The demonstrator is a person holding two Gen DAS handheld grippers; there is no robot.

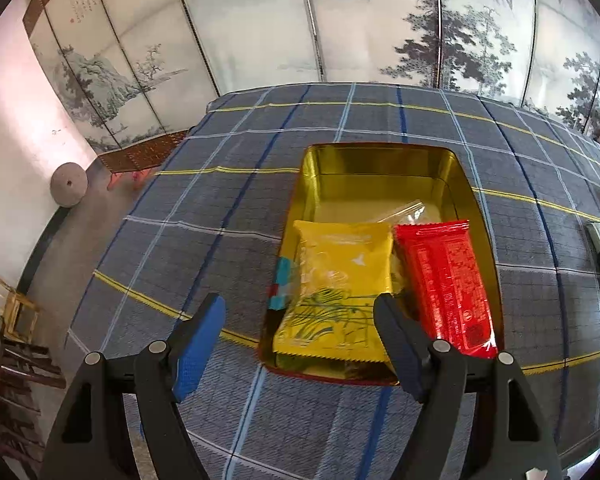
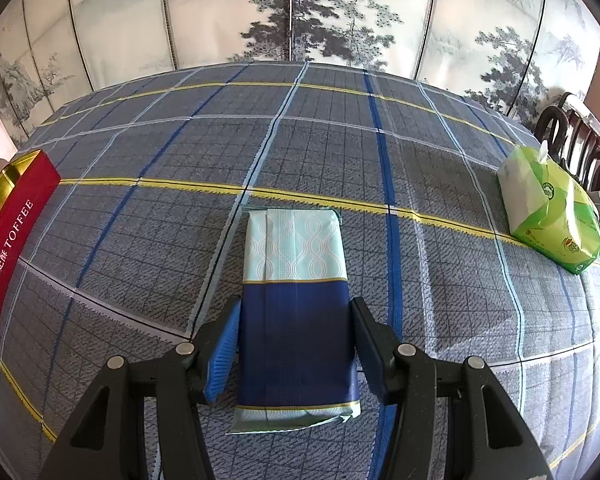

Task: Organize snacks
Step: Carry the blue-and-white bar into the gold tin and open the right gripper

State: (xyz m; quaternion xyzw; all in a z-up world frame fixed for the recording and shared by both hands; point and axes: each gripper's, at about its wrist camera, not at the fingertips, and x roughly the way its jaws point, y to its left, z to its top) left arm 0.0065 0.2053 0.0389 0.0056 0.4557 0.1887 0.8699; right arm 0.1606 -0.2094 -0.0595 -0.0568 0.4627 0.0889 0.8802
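Left wrist view, close up: the left gripper (image 1: 300,320) has its two fingers wide apart. It holds nothing.
Left wrist view, a bit farther: the gold tin (image 1: 380,162) sits open on the checked tablecloth (image 1: 204,216), just past the fingers. The near end of the tin lies between them.
Inside the tin: a yellow snack pack (image 1: 336,292) lies on the left. A red snack pack (image 1: 446,280) lies on the right, touching it. A clear wrapper (image 1: 414,210) peeks out behind them. The far half of the tin shows bare gold.
Left wrist view, far away: a painted folding screen (image 1: 260,20) stands behind the table.
Right wrist view, close up: the right gripper (image 2: 296,344) has a finger on each side of the blue pack (image 2: 296,300). The fingers look right at its sides, but I cannot tell if they squeeze it yet. The pack seems to lie flat on the cloth.
Right wrist view, to the side: the red wall of the tin, with the word TOFFEE, is far off at the left edge. A green bag (image 2: 552,216) lies well apart at the right.
Step now: I think this is picking up the blue pack to put it in the tin.
Next move: squeeze the sides well, lift it, carry it left, and lay it down in the bare far part of the tin. The left gripper should keep out of the way.
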